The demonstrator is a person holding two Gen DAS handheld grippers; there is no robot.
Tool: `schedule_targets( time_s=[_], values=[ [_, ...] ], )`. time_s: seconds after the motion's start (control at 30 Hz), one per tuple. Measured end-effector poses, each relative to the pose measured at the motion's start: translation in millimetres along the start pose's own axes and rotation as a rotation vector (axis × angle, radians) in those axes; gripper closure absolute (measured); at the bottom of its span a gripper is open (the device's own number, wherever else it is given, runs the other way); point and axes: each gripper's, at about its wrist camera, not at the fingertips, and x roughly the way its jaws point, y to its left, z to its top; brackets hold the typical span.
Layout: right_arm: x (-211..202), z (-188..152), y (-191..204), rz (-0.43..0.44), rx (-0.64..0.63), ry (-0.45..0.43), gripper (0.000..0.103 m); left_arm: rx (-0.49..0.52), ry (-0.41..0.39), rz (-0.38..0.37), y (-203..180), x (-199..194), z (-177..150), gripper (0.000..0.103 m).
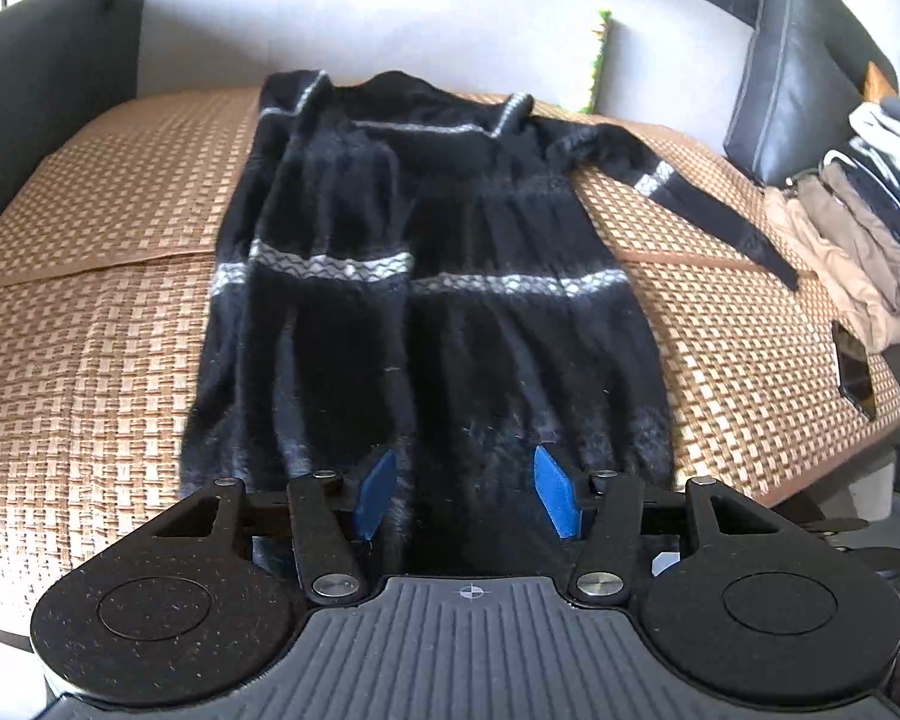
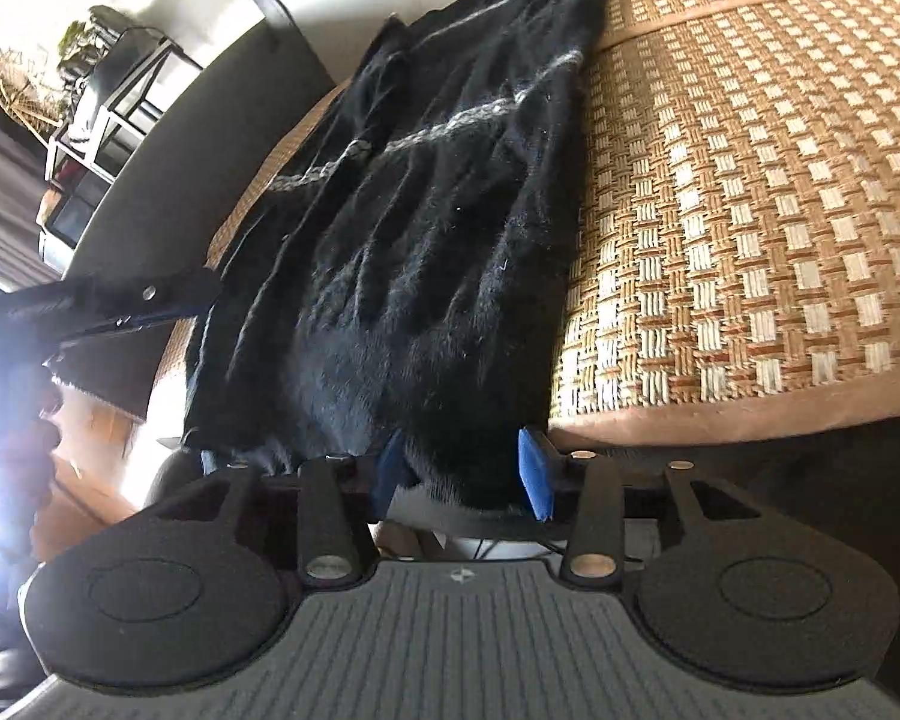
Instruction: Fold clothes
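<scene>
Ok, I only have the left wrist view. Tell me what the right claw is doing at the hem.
Observer: The right claw is open, and the hem of the black dress lies between its blue pads, not clamped.
Operator: Give me its spot along the hem.
Observer: It is at the end of the hem that borders bare woven mat.
Operator: Now say how the hem sits there.
Observer: It hangs just past the mat's front edge.
</scene>
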Motion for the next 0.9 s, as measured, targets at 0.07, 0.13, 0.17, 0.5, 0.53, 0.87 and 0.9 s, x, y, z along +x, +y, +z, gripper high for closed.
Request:
schedule_targets(
  time_s=[0.07,0.13,0.17,0.5,0.53,0.87,0.9],
  values=[
    [-4.5,-2.3,-3.2,-0.011,-0.022,0.035,0.101,0.018,0.006,-0.010,-9.1,3.3,0.7,0.033],
    [-11.9,-7.5,-2.1,-0.041,-0.060,0.054,0.101,0.044,0.018,-0.023,-23.0,10.9,2.7,0.031],
    [-16.2,-10.4,-5.3,-0.041,-0.052,0.055,0.101,0.058,0.021,-0.024,-30.9,16.5,4.7,0.031],
    [-87.7,83.3,-6.0,-0.073,-0.149,-0.231,0.062,0.172,0.022,0.049,-107.5,71.0,19.9,0.030],
    [-88.4,103.8,-10.6,-0.082,-0.129,-0.264,0.061,0.194,0.014,0.071,-115.4,75.7,19.2,0.030],
    [-5.0,291.9,-76.9,-0.011,0.183,-0.393,0.043,0.285,0.022,0.114,-138.4,112.4,15.1,0.028],
    [4.9,304.2,-79.5,-0.016,0.176,-0.396,0.043,0.293,0.024,0.116,-140.1,116.0,14.7,0.028]
  ],
)
